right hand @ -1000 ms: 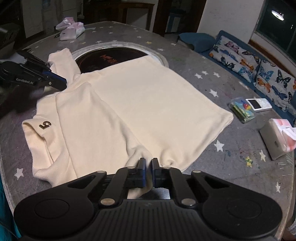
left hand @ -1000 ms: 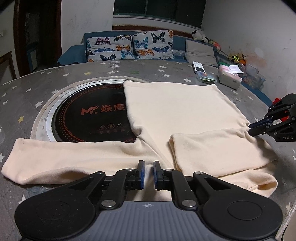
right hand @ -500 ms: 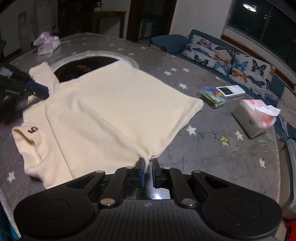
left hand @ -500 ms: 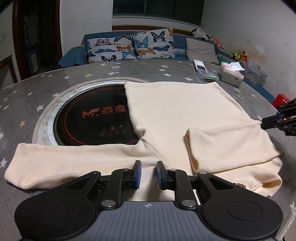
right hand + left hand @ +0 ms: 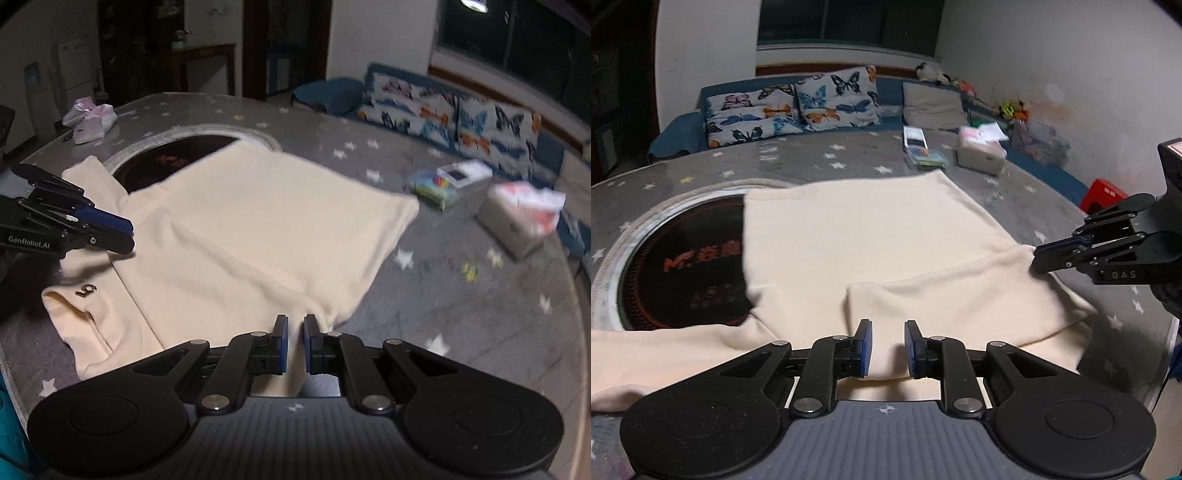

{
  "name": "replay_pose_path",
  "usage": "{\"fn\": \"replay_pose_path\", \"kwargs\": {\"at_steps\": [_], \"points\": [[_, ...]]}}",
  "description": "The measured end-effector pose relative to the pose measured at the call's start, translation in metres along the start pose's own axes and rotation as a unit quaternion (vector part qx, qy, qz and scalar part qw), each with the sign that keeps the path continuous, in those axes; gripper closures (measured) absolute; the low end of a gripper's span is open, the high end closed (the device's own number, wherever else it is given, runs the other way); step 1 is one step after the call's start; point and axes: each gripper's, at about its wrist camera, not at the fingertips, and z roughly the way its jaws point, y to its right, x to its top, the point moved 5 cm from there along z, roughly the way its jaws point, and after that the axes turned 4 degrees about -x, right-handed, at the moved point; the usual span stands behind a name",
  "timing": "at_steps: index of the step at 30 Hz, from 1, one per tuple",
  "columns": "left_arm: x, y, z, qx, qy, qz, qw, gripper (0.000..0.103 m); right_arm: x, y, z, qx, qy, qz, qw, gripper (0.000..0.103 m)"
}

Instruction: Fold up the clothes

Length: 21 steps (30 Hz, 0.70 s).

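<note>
Star-dotted table (image 5: 812, 166) under cream shirt (image 5: 868, 229), one sleeve (image 5: 960, 295) laid across shirt for folding; left gripper (image 5: 886, 347) spread above shirt's near edge, right gripper (image 5: 293, 343) almost shut at shirt's side, pinching unclear.

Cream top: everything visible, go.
The top is cream, soft knit by its look, long-sleeved, lying flat on the star-print table. One sleeve is folded across the body; the other stretches out flat. Its body partly covers the round black hob. A small dark mark sits near the collar. The left gripper is open above its near edge; the right gripper, jaws a little apart, is at its side edge.
</note>
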Motion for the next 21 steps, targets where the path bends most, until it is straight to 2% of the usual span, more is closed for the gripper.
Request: {"fn": "replay_pose_path", "kwargs": {"at_steps": [6,10,12,14,16,19,21], "points": [[-0.003,-0.001,0.002,0.002,0.000,-0.001,1.0000,0.082,-0.016,-0.014,-0.011,0.002,-0.008,0.012,1.000,0.091],[-0.005,0.005,0.000,-0.003,-0.001,0.001,1.0000,0.071,-0.027,-0.024,-0.018,0.003,-0.013,0.019,1.000,0.091],[-0.007,0.009,0.000,-0.003,-0.003,0.007,1.0000,0.071,-0.033,-0.028,-0.021,0.004,-0.016,0.023,1.000,0.090],[-0.008,0.012,0.000,-0.005,-0.004,0.010,0.9999,0.078,-0.032,-0.029,-0.025,0.002,-0.011,0.026,1.000,0.085],[-0.008,0.013,0.002,-0.007,-0.007,0.005,0.9999,0.094,-0.032,-0.031,-0.027,-0.004,-0.007,0.027,1.000,0.079],[-0.008,0.014,0.000,-0.004,-0.005,-0.001,1.0000,0.095,-0.030,-0.035,-0.030,-0.008,0.001,0.027,1.000,0.070],[-0.007,0.013,-0.005,0.005,0.003,-0.004,1.0000,0.093,-0.029,-0.037,-0.031,-0.010,0.005,0.024,1.000,0.069]]}}
